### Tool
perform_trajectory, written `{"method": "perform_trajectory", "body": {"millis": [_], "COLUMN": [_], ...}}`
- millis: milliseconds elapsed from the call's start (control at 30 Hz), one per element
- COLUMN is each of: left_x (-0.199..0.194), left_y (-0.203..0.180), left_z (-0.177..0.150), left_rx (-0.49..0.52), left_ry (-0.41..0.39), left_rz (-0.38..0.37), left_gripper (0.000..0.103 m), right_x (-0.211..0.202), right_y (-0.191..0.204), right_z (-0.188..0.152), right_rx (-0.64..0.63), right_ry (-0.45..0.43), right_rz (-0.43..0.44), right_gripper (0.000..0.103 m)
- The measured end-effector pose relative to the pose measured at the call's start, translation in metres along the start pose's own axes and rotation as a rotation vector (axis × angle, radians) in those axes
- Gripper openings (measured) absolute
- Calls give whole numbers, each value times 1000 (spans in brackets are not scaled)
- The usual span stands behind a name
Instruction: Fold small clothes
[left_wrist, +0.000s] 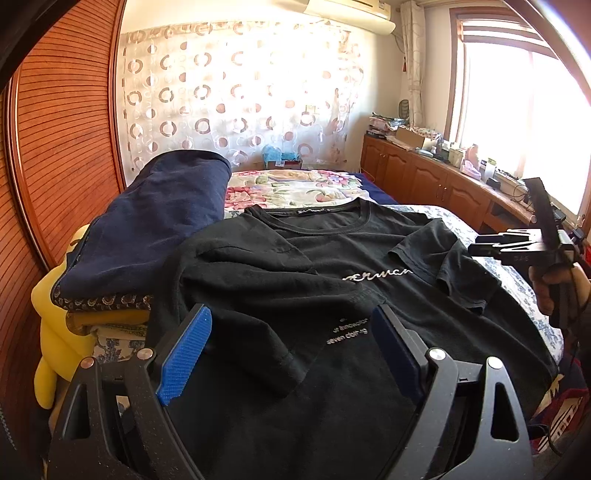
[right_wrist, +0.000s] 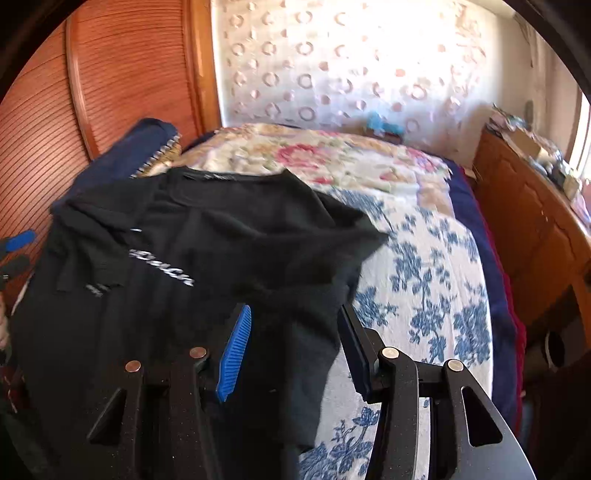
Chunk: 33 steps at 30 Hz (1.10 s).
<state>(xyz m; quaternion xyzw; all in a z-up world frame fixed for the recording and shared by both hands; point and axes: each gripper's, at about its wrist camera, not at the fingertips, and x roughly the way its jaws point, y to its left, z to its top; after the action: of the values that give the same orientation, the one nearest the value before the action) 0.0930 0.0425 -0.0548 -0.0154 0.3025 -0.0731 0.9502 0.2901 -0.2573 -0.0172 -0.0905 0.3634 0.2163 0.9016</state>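
A black T-shirt (left_wrist: 332, 258) with white lettering lies front-up on the bed, both sleeves folded in over the chest. My left gripper (left_wrist: 291, 343) is open above the shirt's lower left part, nothing between its blue pads. My right gripper (right_wrist: 295, 347) is open over the shirt's right edge (right_wrist: 303, 266); cloth lies between the jaws, not clamped. The right gripper also shows in the left wrist view (left_wrist: 517, 243), held by a hand at the bed's right side. The left gripper's tip shows at the left edge of the right wrist view (right_wrist: 16, 251).
The bed has a blue floral sheet (right_wrist: 424, 280) and a pink floral quilt (left_wrist: 295, 184). A stack of folded bedding with a navy top (left_wrist: 147, 229) and a yellow cushion (left_wrist: 55, 332) sits left. A wooden wardrobe (left_wrist: 55, 129) stands left, a cluttered cabinet (left_wrist: 443, 173) right.
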Motion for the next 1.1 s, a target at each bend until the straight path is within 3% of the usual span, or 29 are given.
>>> {"method": "perform_trajectory", "body": {"millis": [233, 400, 500, 800, 1100], "left_x": [19, 39, 54, 124, 172], "left_y": [16, 20, 18, 2, 4], "left_z": [19, 43, 56, 80, 75], "left_rx": [35, 91, 123, 245, 260], "left_ry": [18, 53, 83, 272, 461], "left_rz": [15, 5, -14, -65, -77], "left_gripper": [87, 81, 76, 72, 72], "right_x": [42, 54, 60, 61, 61], "right_y": [6, 6, -3, -4, -5], "right_z": [15, 16, 17, 18, 16], "right_rx": [10, -1, 45, 56, 56], "right_ry": [43, 43, 55, 61, 62], "right_rz": [-52, -82, -35, -44, -49], "right_gripper": [52, 69, 73, 80, 82]}}
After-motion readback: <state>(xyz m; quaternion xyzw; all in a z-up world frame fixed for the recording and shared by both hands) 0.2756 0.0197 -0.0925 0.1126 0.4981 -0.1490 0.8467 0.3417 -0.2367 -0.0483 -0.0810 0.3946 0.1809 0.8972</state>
